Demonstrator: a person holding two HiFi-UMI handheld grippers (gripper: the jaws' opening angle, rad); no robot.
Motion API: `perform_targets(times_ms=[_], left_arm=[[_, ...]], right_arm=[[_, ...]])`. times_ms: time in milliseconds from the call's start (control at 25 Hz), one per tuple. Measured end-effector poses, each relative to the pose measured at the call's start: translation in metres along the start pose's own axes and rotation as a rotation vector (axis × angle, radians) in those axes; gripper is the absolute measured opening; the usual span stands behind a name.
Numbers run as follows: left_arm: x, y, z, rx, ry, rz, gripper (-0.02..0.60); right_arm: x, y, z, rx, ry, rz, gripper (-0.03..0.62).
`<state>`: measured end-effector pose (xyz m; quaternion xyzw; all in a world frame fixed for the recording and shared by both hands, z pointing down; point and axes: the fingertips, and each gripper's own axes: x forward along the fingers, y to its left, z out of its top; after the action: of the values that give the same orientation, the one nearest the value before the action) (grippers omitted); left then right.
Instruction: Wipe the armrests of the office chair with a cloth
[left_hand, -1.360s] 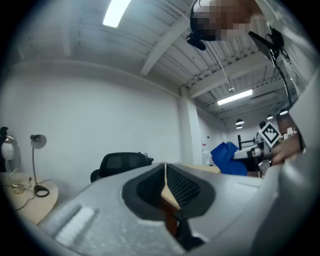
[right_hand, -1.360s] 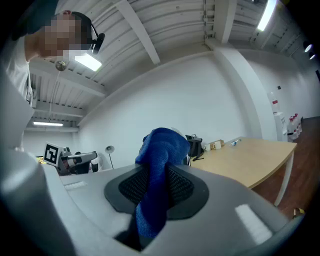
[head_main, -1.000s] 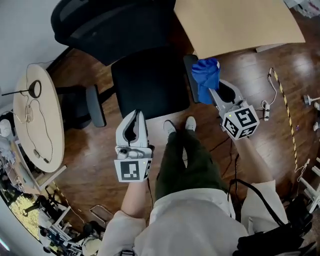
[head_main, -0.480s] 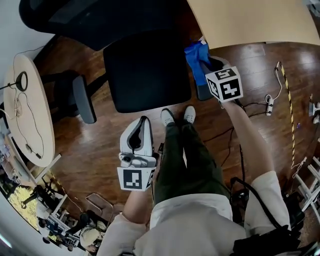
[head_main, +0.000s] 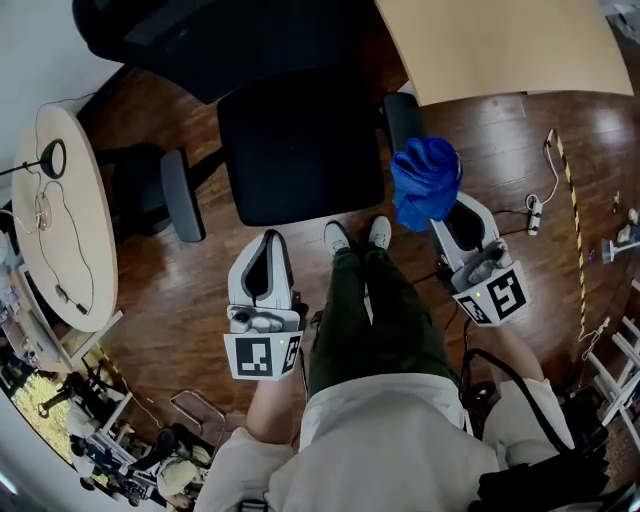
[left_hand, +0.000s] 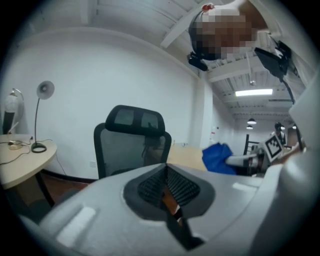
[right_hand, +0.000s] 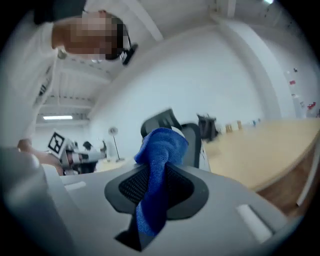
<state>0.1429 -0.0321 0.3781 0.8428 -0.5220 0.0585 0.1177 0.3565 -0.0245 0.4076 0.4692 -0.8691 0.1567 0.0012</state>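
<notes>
The black office chair (head_main: 300, 150) stands in front of me, its left armrest (head_main: 182, 195) and right armrest (head_main: 403, 118) both uncovered. A bunched blue cloth (head_main: 427, 180) hangs in the air just off the near end of the right armrest, not touching it. My right gripper (head_main: 441, 212) is shut on that cloth (right_hand: 157, 165), which fills the gap between its jaws (right_hand: 155, 187). My left gripper (head_main: 269, 240) hovers over the floor near the seat's front edge, shut with nothing in it (left_hand: 167, 187). The left gripper view faces the chair's mesh backrest (left_hand: 131, 142).
A round beige table (head_main: 70, 250) with a desk lamp (head_main: 50, 160) stands at the left. A wooden desk (head_main: 500, 45) fills the top right corner. Cables and a power strip (head_main: 533, 212) lie on the wooden floor at right. My shoes (head_main: 352, 235) stand by the seat's front.
My right gripper, still gripping the blue cloth, has come off the right armrest and drawn back toward me. The left gripper has hardly moved.
</notes>
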Motion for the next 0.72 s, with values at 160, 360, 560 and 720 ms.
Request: perform_targets(times_ms=[160,360,560,720], left_arm=[[-0.031,0.014,0.089,0.048,-0.117,0.062,0.0],[-0.081,0.064,0.164,0.107,-0.216,0.138,0.0],[-0.119,0.138,0.178,0.102,-0.241,0.147,0.0],[-0.133,0.208,0.163,0.098,-0.236,0.088,0.0]], right_arm=[[-0.015,0.055,0.134,-0.178,-0.328,0.086,0.087],[0.01,0.098,0.164,-0.147,-0.336,0.08,0.087],[0.067,0.166,0.139,-0.128,-0.228,0.086,0.087],[0.121,0.222,0.114,-0.132,-0.182,0.061,0.087]])
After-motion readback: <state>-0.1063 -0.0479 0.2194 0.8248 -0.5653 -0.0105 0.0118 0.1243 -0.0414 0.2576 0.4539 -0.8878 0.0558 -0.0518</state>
